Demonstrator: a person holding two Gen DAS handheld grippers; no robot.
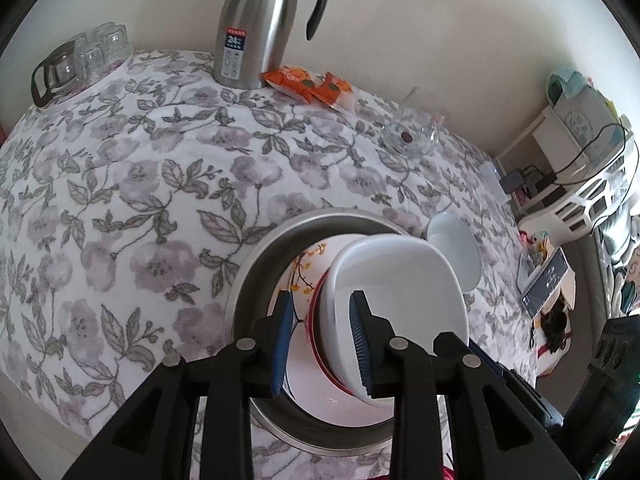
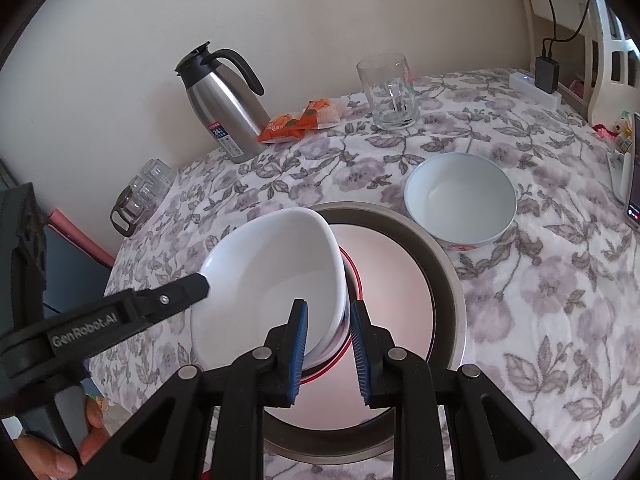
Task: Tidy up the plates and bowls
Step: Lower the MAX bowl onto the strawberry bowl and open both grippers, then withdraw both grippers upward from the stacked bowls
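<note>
A steel basin (image 1: 256, 264) (image 2: 448, 264) on the flowered tablecloth holds a plate with yellow flowers (image 1: 308, 264) and a red-rimmed dish (image 2: 354, 270). A white squarish bowl (image 1: 392, 280) (image 2: 272, 280) is tilted above the basin. My left gripper (image 1: 320, 344) straddles its near rim, and its finger (image 2: 188, 288) meets the bowl's left edge in the right wrist view. My right gripper (image 2: 328, 348) straddles the bowl's right rim, with a narrow gap showing at the right pad. A second white round bowl (image 1: 456, 248) (image 2: 460, 196) sits on the cloth beside the basin.
A steel thermos jug (image 1: 256, 24) (image 2: 224, 100), orange snack packets (image 1: 308, 84) (image 2: 304, 118) and a glass mug (image 1: 412, 128) (image 2: 390, 88) stand near the wall. A tray of glasses (image 1: 80, 60) (image 2: 140, 192) is at the far corner. A phone (image 2: 634, 176) lies near the right edge.
</note>
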